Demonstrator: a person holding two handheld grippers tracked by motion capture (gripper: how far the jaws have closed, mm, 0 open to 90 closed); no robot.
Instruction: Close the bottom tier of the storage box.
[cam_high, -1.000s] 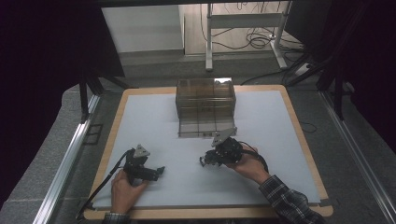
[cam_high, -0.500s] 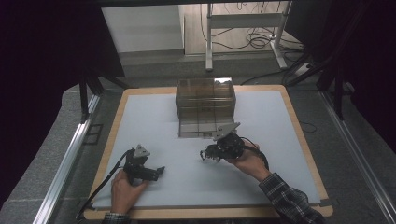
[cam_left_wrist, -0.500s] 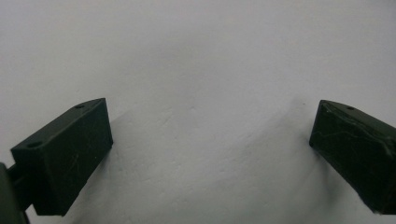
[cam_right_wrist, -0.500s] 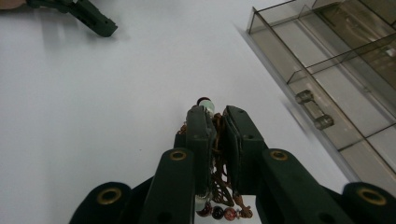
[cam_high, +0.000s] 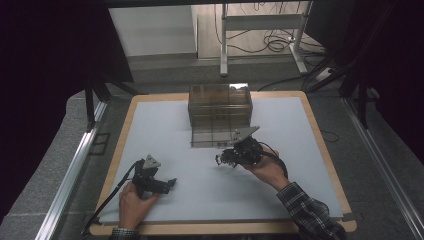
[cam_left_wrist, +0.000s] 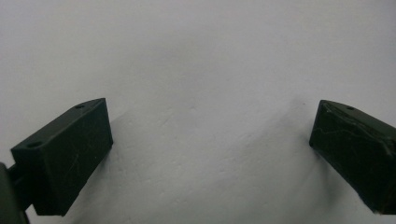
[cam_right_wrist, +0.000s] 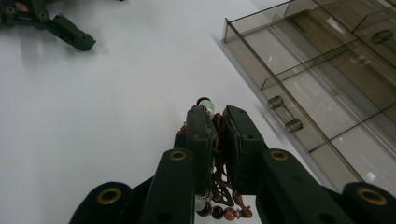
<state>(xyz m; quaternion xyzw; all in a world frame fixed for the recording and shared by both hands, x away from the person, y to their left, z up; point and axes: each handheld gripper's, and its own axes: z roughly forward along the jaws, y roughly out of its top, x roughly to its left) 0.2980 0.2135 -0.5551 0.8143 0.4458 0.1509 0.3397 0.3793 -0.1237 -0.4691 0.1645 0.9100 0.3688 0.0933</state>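
Right gripper (cam_right_wrist: 214, 122) nipped nearly shut on a beaded cord bracelet (cam_right_wrist: 219, 205), just off the clear drawer organizer (cam_right_wrist: 327, 84). Looks light, floppy, beads prob slippery; pinch the cord. Left gripper (cam_left_wrist: 210, 144) wide open, empty, over the table (cam_high: 165, 130).

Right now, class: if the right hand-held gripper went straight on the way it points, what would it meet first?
Probably the white mat. The right hand-held gripper, shut on a beaded bracelet, points past the clear drawer box beside it; depth is unclear.
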